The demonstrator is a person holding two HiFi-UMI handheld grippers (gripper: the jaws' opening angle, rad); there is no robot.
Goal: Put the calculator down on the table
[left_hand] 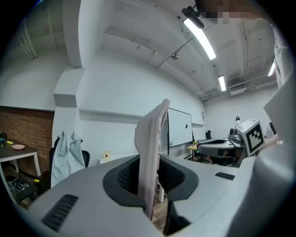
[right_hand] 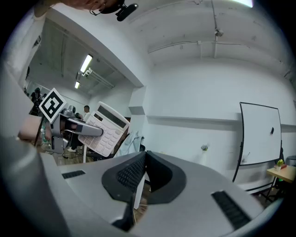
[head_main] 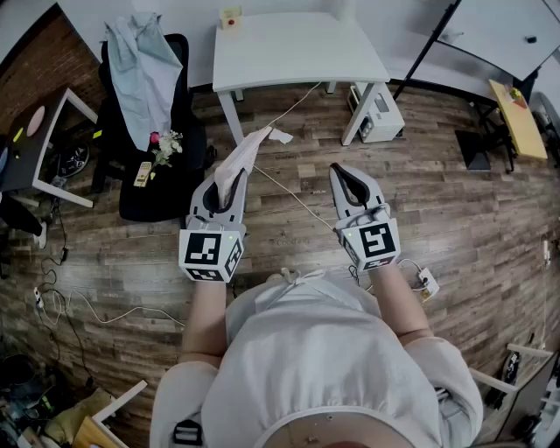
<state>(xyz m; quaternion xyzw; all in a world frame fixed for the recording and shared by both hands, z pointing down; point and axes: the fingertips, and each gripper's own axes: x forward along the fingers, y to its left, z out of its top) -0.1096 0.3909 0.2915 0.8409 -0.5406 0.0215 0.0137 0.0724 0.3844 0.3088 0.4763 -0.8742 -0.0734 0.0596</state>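
Observation:
A pinkish-white calculator (head_main: 240, 160) stands on edge between the jaws of my left gripper (head_main: 224, 192), which is shut on it. In the left gripper view the calculator (left_hand: 151, 148) shows edge-on, rising out of the jaws. From the right gripper view its keypad face (right_hand: 107, 130) is visible, clamped by the left gripper (right_hand: 85, 131) at the left. My right gripper (head_main: 343, 173) is level beside it, shut, with nothing between its pads (right_hand: 137, 172). The white table (head_main: 297, 48) lies ahead of both grippers, some way off.
A small yellowish box (head_main: 230, 16) sits at the table's far edge. A black office chair draped with a light shirt (head_main: 144, 70) stands at the left, flowers (head_main: 164, 144) on its seat. A cable (head_main: 293, 197) crosses the wooden floor; a white unit (head_main: 381, 109) stands under the table's right side.

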